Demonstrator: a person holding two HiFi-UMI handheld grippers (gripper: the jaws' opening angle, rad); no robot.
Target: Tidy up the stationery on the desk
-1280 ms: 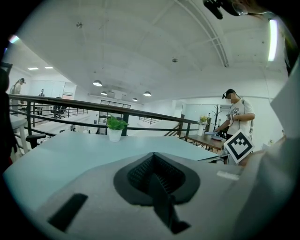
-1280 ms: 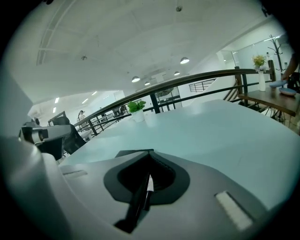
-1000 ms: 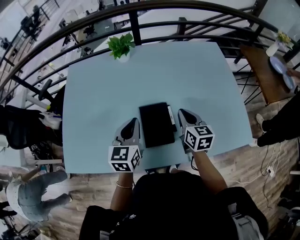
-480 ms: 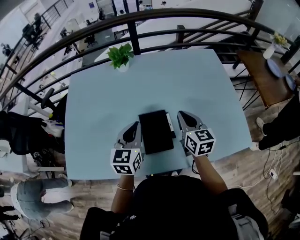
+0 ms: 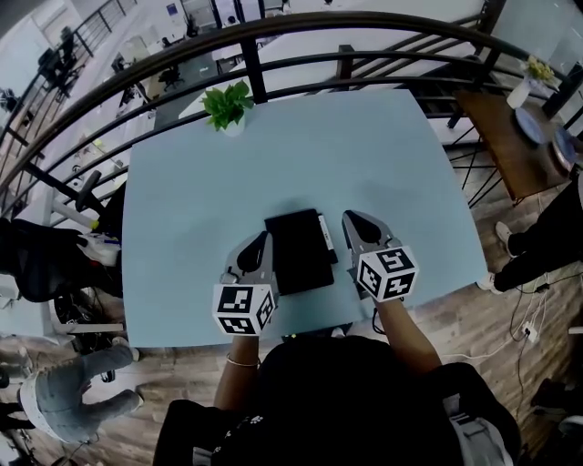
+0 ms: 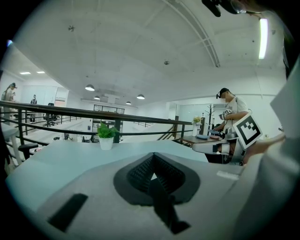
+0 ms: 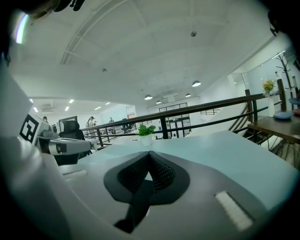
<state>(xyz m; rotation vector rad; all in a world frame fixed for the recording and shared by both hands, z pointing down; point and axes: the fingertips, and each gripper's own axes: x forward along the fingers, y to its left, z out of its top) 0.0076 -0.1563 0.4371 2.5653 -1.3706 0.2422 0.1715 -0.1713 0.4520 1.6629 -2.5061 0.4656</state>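
1. Pale blue covered the whole counter (image 5: pixel 383 155), which was mostly bare.
2. A black rectangular case (image 5: pixel 296 250) lay flat near the middle of the counter's front edge, its long sides running away from the person.
3. A small white item (image 5: pixel 325 238), too small to identify, lay along the case's right edge.
4. The left gripper (image 5: pixel 263 238) hovered just beside the case's left side. Its jaws were closed together with nothing between them, and they pointed toward the far edge.
5. The right gripper (image 5: pixel 350 218) hovered just beside the case's right side, near the white item. Its jaws were likewise pressed together and empty.
6. Neither gripper touched the case, as far as the head view showed.
7. A small potted plant (image 5: pixel 228 105) in a white pot stood at the far edge, toward the far left corner, well apart from the case.
8. A dark curved railing (image 5: pixel 273 27) ran beyond the far edge.
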